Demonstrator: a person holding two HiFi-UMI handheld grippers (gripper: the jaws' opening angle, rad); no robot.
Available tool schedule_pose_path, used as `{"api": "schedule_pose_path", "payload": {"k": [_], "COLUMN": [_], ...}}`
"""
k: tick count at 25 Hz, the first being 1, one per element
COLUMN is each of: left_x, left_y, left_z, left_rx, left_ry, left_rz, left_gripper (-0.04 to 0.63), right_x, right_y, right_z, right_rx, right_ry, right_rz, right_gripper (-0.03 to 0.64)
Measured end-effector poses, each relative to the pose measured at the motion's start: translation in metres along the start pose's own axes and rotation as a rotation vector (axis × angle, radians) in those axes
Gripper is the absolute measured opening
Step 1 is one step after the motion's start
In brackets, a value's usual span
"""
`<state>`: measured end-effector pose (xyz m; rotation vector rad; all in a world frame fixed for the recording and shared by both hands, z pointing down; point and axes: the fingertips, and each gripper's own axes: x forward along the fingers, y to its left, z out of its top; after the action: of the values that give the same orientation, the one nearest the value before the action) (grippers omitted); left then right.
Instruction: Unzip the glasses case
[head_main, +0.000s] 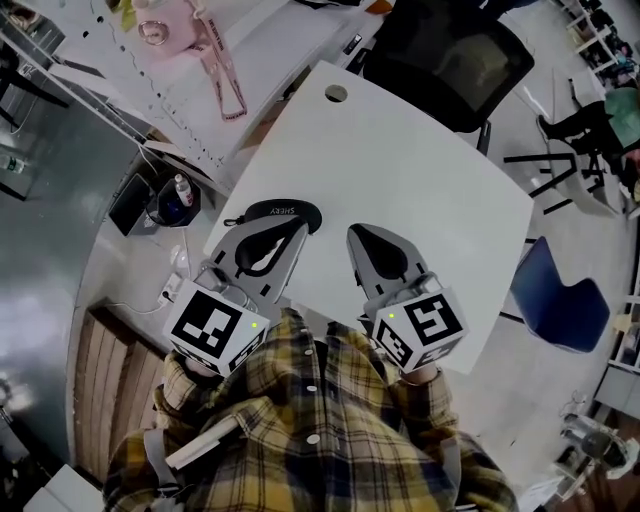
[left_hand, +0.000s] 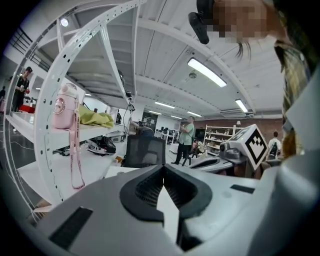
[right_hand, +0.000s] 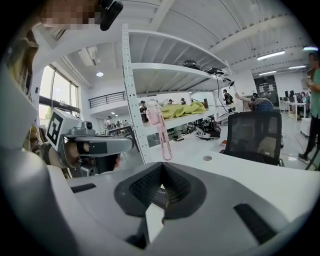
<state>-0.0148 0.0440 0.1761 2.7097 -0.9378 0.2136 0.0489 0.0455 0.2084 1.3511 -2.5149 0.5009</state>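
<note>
White lettering on the black glasses case (head_main: 283, 211) starts SHE; I can't read the rest for certain. The case lies on the white table (head_main: 430, 170) near its left edge, right at the tip of my left gripper (head_main: 302, 227), whose jaws are pressed together on nothing. I can't judge contact there. My right gripper (head_main: 354, 233), jaws also together and empty, sits just right of the case, apart from it.

The person wears a yellow plaid shirt (head_main: 335, 445) (white buttons (head_main: 313, 438)).
</note>
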Motion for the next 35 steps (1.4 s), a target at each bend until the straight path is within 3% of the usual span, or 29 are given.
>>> {"api": "schedule_pose_path", "payload": {"k": [6,9,19,35], "left_x": [0.008,0.016,0.037,0.068], "left_y": [0.018,0.021,0.035,0.070], "left_z": [-0.018,-0.033,-0.100,-0.212], "left_rx": [-0.017,0.002,0.156,0.447], "left_ry": [0.057,0.111,0.343,0.668], "left_rz": [-0.036,-0.073,-0.244,-0.401], "left_gripper": [0.014,0.072,0.198,0.255], "right_x": [0.014,0.021,0.049,0.076], "right_y": [-0.003,-0.006,-0.015,-0.027], "right_z": [-0.022,-0.035,-0.095,-0.174], "right_rx": [0.032,0.050,0.105,0.187], "right_ry": [0.060,0.085,0.205,0.325], "right_rz": [0.002,0.006,0.034,0.063], "right_gripper": [-0.002,-0.002,-0.002,-0.002]}}
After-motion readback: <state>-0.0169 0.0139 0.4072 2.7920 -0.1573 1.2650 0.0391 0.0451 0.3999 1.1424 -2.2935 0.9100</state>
